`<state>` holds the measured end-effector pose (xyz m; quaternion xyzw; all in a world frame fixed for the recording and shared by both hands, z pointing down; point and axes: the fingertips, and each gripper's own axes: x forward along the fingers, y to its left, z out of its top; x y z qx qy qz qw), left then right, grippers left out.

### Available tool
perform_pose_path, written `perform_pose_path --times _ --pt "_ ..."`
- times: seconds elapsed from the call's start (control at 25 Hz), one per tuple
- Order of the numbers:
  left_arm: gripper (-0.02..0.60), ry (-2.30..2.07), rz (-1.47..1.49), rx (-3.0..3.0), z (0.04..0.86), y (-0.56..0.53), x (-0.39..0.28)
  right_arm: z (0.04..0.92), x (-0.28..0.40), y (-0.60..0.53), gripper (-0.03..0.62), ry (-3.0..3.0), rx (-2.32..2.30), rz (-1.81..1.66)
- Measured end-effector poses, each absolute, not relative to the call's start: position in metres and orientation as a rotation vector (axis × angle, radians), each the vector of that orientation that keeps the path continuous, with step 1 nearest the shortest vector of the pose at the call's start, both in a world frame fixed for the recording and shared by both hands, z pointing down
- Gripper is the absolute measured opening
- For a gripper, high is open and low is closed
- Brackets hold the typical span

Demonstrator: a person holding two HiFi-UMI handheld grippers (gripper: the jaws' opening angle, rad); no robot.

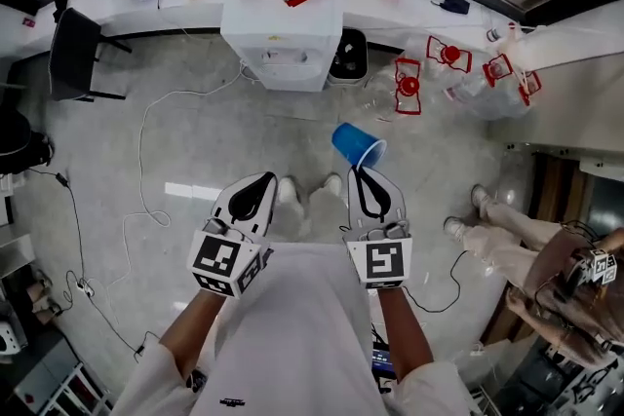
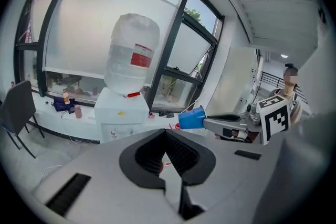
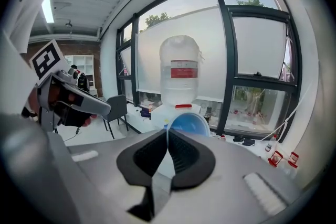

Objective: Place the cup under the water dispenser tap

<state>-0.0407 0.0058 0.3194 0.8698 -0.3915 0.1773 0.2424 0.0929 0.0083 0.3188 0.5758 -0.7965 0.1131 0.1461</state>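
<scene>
A blue plastic cup (image 1: 358, 146) hangs tilted over the floor, and my right gripper (image 1: 363, 169) is shut on its rim. In the right gripper view the cup (image 3: 190, 124) sits just past the closed fingertips, its mouth facing the camera. The white water dispenser (image 1: 283, 44), with a big clear bottle (image 3: 180, 71) on top, stands ahead by the window counter, well apart from the cup. My left gripper (image 1: 265, 178) is level beside the right one, shut with nothing in it. From the left gripper view the cup (image 2: 191, 119) shows to the right of the dispenser (image 2: 122, 113).
A black chair (image 1: 76, 54) stands left of the dispenser. Several clear bottles with red handles (image 1: 429, 78) lie on the floor to its right. Cables (image 1: 146, 170) trail over the grey floor at left. Another person's legs (image 1: 497, 234) are at the right.
</scene>
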Motion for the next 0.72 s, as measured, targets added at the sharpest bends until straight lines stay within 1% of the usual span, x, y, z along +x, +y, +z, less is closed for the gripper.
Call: perform_pose_path --times 0.28,0.44,0.6,0.72 --pt "0.002 -1.085 0.488 2.350 0.339 -0.011 -0.029 0.345 0.108 -0.006 0.020 -2.254 1.570 0.337" --pt "0.002 -1.106 0.511 2.308 0.358 -0.013 -0.036 0.365 0.101 -0.015 0.020 -2.262 1.520 0.323" --pt "0.002 -1.115 0.505 2.298 0.379 -0.021 -0.037 0.386 0.099 -0.035 0.020 -2.247 1.460 0.214" --pt "0.002 -1.131 0.522 2.272 0.396 -0.021 -0.042 0.406 0.093 -0.042 0.020 -2.237 1.409 0.228"
